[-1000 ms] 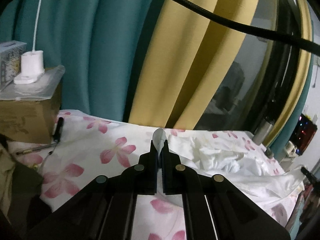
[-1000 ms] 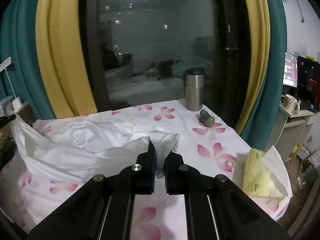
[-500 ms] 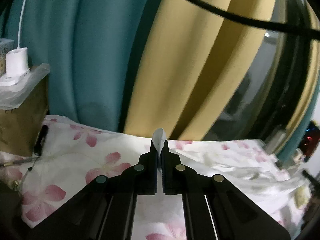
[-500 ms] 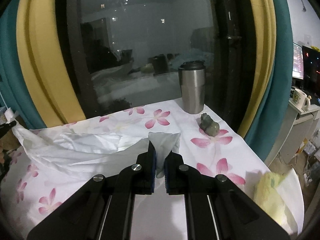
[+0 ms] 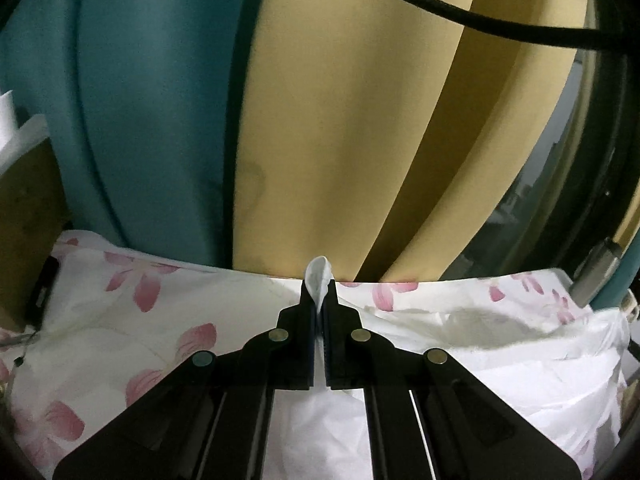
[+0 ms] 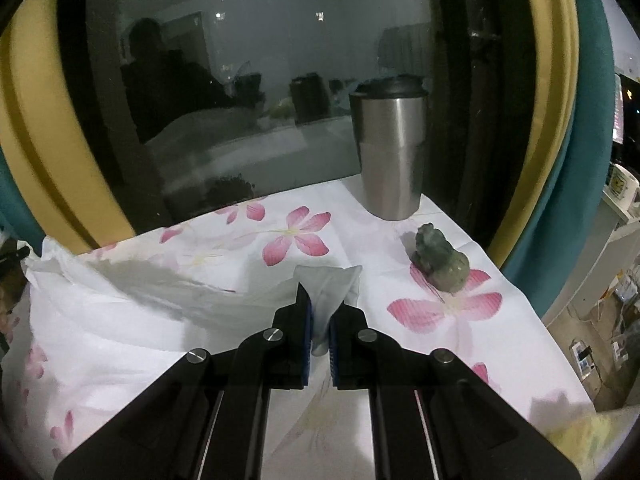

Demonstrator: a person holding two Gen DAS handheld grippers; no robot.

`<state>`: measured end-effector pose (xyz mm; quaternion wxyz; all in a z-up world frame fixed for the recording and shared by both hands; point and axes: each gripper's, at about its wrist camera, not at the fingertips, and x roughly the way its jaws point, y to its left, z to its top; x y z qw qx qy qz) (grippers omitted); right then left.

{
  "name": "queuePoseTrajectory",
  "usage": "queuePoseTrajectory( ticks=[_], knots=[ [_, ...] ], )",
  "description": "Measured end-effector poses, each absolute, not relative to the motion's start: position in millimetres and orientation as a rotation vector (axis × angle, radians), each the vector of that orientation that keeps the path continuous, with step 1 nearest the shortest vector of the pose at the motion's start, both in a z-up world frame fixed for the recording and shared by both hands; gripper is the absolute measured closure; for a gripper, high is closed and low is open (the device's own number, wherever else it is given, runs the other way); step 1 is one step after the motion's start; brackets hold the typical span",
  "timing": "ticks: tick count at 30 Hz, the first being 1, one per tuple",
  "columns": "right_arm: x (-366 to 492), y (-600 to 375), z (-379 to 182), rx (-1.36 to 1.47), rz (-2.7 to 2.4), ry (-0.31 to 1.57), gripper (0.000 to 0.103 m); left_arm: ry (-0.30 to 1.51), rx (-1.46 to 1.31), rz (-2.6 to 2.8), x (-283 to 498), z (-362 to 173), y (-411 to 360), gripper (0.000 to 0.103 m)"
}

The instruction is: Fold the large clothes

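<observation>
You held the white garment (image 5: pixel 500 376) stretched above the floral surface (image 5: pixel 120 320): your left gripper (image 5: pixel 319 300) had its fingers pinched on one corner, your right gripper (image 6: pixel 320 312) on another. No fold showed yet; folding remained ahead.

Dim indoor light, soft shadows, reflections on the dark window (image 6: pixel 248 92), fisheye-bent edges, perhaps slight blur.

A steel tumbler (image 6: pixel 389 152) and green figurine (image 6: pixel 441 258) stand on the floral tablecloth (image 6: pixel 472 320).
</observation>
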<state>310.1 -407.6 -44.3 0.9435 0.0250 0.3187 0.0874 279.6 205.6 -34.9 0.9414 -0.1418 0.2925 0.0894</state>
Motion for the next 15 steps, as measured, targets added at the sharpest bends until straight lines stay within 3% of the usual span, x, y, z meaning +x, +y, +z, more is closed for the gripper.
queuePoseTrajectory(
  ticks=[9, 12, 13, 15],
  knots=[
    [350.0, -407.4, -75.0, 0.046, 0.152, 0.745, 0.096, 0.701, -0.302, 0.212, 315.7, -70.4, 216.7, 0.099],
    [359.4, -402.7, -81.0, 0.025, 0.132, 0.764, 0.091, 0.761, -0.283, 0.211, 328.0, -83.5, 212.8, 0.099],
    [361.5, -401.1, -82.9, 0.011, 0.119, 0.771, 0.087, 0.793, -0.267, 0.207, 332.9, -88.1, 210.1, 0.096],
    [363.4, -398.8, -83.5, -0.023, 0.076, 0.780, 0.077, 0.824, -0.240, 0.192, 335.8, -92.4, 204.9, 0.077]
  ],
)
